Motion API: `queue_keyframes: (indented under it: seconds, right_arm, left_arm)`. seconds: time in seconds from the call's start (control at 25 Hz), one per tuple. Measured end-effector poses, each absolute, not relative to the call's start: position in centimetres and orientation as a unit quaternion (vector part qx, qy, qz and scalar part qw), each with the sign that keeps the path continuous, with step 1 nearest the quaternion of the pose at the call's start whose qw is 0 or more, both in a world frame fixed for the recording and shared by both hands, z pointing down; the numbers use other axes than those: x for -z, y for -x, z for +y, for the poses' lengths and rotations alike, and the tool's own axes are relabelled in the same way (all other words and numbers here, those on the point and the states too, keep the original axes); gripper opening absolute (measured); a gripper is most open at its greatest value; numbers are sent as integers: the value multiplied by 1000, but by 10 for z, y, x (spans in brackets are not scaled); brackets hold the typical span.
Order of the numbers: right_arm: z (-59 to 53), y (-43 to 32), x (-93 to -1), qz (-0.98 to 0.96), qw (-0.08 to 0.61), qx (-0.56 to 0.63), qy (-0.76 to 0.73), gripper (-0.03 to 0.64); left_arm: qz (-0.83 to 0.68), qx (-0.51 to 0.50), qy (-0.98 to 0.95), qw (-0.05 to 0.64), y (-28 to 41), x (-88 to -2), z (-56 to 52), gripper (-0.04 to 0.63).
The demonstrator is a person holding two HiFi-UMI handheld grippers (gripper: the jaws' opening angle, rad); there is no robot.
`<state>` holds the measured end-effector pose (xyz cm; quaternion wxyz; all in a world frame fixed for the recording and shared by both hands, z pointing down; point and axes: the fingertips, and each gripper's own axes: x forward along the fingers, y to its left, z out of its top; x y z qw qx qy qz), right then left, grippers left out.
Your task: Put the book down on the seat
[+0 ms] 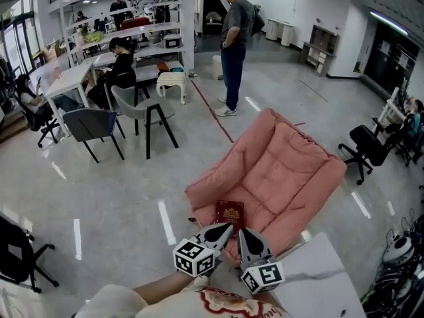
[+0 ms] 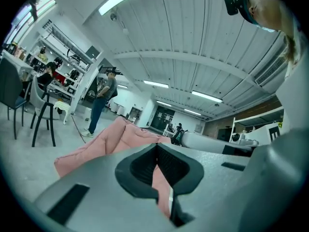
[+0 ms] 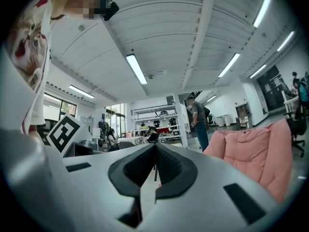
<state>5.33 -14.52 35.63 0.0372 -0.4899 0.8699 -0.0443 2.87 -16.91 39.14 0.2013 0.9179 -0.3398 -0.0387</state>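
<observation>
A dark red book (image 1: 230,214) lies flat on the seat of the pink cushioned chair (image 1: 285,171), near its front edge. My left gripper (image 1: 226,227) is shut with nothing in it, its tips just short of the book's near edge. My right gripper (image 1: 244,231) sits beside it, also shut and empty. In the left gripper view the closed jaws of the left gripper (image 2: 157,147) point level at the pink chair (image 2: 116,139). In the right gripper view the right gripper (image 3: 155,147) is closed too, with the pink chair (image 3: 251,149) off to its right.
A person (image 1: 235,45) stands beyond the chair. Two grey chairs (image 1: 93,124) and desks with seated people are at the upper left. A black office chair (image 1: 368,148) is at the right, another (image 1: 16,254) at the lower left. A white tabletop (image 1: 318,270) lies by my right arm.
</observation>
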Motion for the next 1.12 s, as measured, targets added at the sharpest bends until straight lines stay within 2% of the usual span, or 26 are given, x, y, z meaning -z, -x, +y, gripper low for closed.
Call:
queue_keyframes:
  seconds: [0.6,1.12]
  right_arm:
    - [50,-101,-353,893,33,39,448,2]
    - [109,-94,-349,903,45,39,426,2]
  left_arm:
    - [-373,65,-901,210,-79,-395,30,5]
    - [-389,76,-897,195,-73,-384,95,5]
